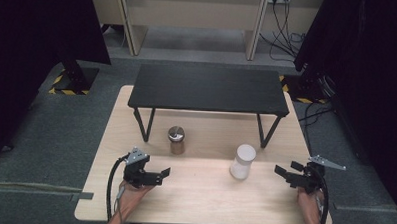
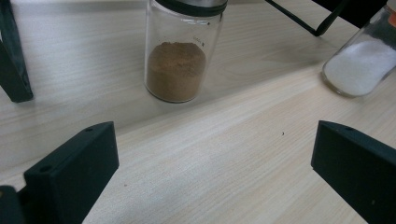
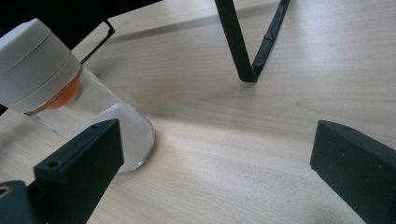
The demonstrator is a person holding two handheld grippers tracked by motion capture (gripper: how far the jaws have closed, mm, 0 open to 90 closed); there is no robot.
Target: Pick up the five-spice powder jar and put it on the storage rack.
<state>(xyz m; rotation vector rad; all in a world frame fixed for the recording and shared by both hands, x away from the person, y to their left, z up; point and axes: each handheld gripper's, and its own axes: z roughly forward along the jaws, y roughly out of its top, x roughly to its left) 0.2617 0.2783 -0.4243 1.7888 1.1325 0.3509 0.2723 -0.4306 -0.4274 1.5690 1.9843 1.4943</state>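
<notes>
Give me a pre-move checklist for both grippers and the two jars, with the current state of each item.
1. Left gripper open, nothing between its jaws: ok.
2. Right gripper open, nothing between its jaws: ok.
3. Brown-powder jar upright, lid on, ahead of the left gripper: ok.
4. White-powder jar upright, white cap on: ok.
5. Bare table between each gripper and its nearest jar: ok.
6. Lids screwed tight: cannot tell.
</notes>
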